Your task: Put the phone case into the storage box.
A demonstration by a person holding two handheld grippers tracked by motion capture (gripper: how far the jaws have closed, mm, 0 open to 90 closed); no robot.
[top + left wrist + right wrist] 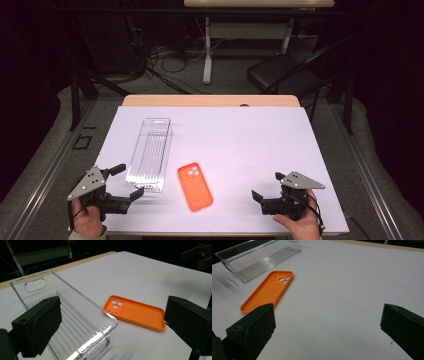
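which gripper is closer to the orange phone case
Left. The left gripper sits open just past the clear bin's near end, beside the orange phone case. The right gripper, also open, is farther off across bare white table.

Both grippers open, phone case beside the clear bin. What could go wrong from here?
1. The orange case lies flat on the sheet, open side up; jaws may skid off its low rim and only push it.
2. The clear bin is close beside the case, so the left gripper, already at the bin's near end, may knock it.
3. The right gripper must cross bare sheet.
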